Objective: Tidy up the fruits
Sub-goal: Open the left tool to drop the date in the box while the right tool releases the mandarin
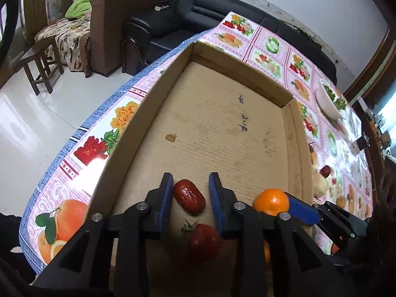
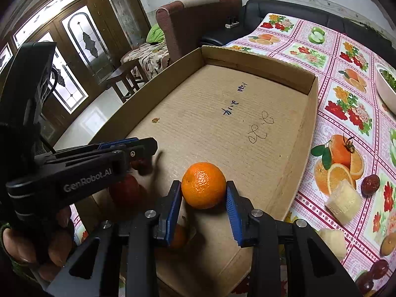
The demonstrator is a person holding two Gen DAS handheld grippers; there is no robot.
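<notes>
A shallow cardboard box (image 1: 222, 128) (image 2: 307, 128) lies on the fruit-print tablecloth. In the left wrist view my left gripper (image 1: 190, 189) is open over the box's near end, with a red date (image 1: 189, 196) lying between its blue pads, touching the left one only. A red tomato (image 1: 203, 243) lies just below it. My right gripper (image 2: 203, 199) has its pads against an orange mandarin (image 2: 203, 185), resting on the box floor; it also shows in the left wrist view (image 1: 271, 201). A second orange fruit (image 2: 178, 236) peeks out under the right gripper's left finger.
On the cloth right of the box lie a red date (image 2: 370, 184), a peeled banana chunk (image 2: 344, 204), another pale piece (image 2: 333, 242) and more dark fruits (image 2: 378, 268). A white bowl of greens (image 1: 329, 101) stands far right. Sofas and a stool stand beyond the table.
</notes>
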